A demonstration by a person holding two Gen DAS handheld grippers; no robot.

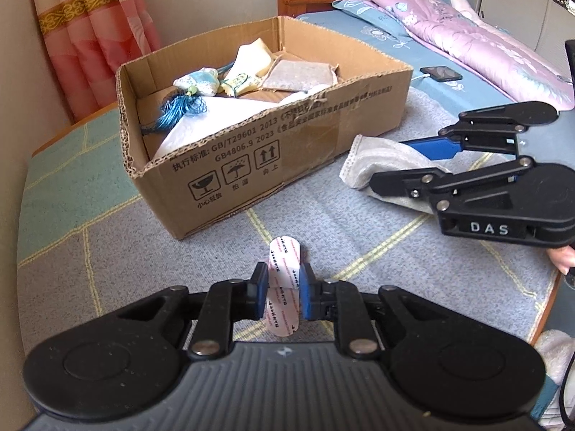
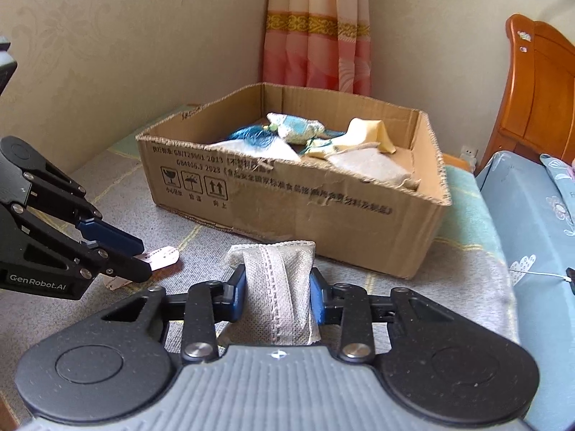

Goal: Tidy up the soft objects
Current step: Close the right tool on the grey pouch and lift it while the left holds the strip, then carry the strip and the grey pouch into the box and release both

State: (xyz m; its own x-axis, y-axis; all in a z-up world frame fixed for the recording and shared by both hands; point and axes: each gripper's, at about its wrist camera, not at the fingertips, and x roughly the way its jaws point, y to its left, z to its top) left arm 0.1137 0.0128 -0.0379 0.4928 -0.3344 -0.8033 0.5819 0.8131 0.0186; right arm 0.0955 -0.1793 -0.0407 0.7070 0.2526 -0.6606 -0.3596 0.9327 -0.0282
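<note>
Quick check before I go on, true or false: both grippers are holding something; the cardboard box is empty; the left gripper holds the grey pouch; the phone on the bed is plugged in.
1. Both grippers hold something. True: the left gripper and the right gripper each pinch an item.
2. The cardboard box is empty. False: it holds sachets, including a blue tasselled sachet.
3. The left gripper holds the grey pouch. False: it holds a white printed strip; the right holds the pouch.
4. The phone has a cable attached. True.
</note>
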